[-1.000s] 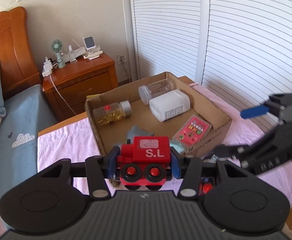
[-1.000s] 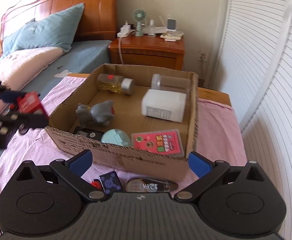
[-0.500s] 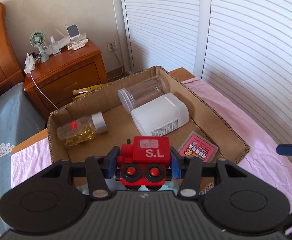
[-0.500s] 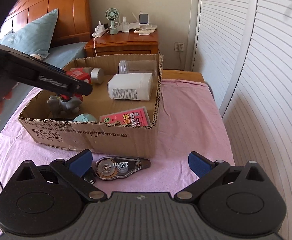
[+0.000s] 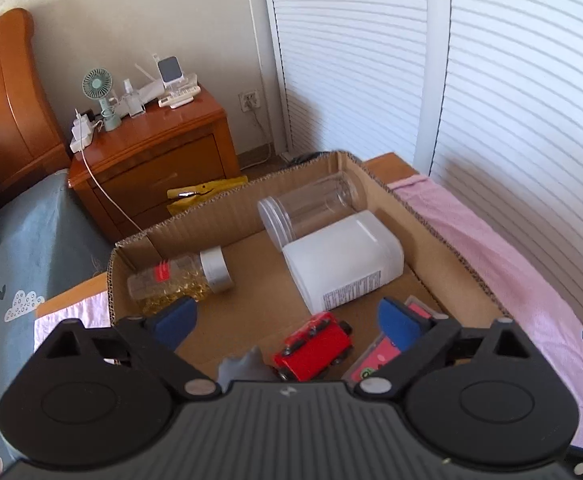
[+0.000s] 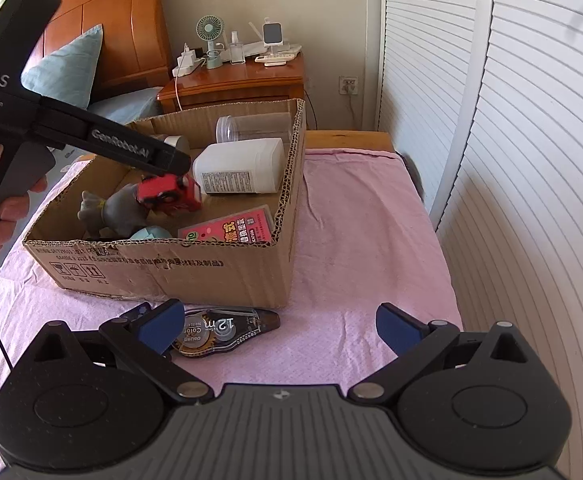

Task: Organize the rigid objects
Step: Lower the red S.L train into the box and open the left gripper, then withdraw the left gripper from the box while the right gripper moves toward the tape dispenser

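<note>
My left gripper [image 5: 287,322] is open over the cardboard box [image 5: 443,240]. The red toy train [image 5: 313,346] lies loose in the box below it, tipped against a grey figurine [image 5: 245,366]; it also shows in the right wrist view [image 6: 169,194]. The box also holds a white plastic bottle [image 5: 343,264], a clear jar [image 5: 311,206], a capsule bottle [image 5: 179,278] and a pink card pack [image 6: 231,230]. My right gripper [image 6: 279,326] is open and empty in front of the box [image 6: 171,272], just above a correction tape dispenser [image 6: 223,330] on the pink cloth.
A wooden nightstand [image 6: 239,84] with a small fan [image 6: 210,34] and chargers stands behind the box. A bed with a blue pillow [image 6: 67,68] lies to the left. White louvred doors [image 6: 511,120] run along the right. Pink cloth [image 6: 363,240] covers the table.
My left gripper moved over the box and opened, letting go of the red train, which now lies in the box. My right gripper shifted toward the correction tape.
</note>
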A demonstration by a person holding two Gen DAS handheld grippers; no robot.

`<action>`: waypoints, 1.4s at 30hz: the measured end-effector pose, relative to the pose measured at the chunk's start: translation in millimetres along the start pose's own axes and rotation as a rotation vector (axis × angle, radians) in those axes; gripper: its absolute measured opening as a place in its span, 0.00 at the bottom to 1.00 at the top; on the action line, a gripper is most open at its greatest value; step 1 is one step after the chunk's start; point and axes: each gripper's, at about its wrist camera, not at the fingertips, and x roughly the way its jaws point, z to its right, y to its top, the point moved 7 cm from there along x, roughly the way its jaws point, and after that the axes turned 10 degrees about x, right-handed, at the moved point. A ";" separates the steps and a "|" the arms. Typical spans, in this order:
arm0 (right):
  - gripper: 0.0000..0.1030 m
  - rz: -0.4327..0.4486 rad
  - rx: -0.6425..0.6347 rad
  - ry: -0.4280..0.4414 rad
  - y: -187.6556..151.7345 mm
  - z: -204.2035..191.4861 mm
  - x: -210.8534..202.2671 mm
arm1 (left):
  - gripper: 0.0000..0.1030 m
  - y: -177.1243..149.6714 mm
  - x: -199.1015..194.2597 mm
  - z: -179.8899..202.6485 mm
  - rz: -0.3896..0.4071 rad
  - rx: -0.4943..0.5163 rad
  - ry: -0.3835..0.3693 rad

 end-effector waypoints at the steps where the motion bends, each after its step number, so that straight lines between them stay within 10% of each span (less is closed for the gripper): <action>1: 1.00 0.001 -0.001 0.000 -0.3 0.0 -1.1 | 0.94 0.8 -3.5 -0.5 0.002 -0.002 -0.004; 24: 1.00 0.064 0.029 0.008 -13.7 5.4 -47.3 | 0.95 -67.2 -110.1 23.9 0.047 -0.029 0.055; 42: 1.00 -0.016 0.044 -0.015 -52.5 32.2 -24.1 | 0.99 -117.7 -68.2 58.9 0.026 -0.251 0.129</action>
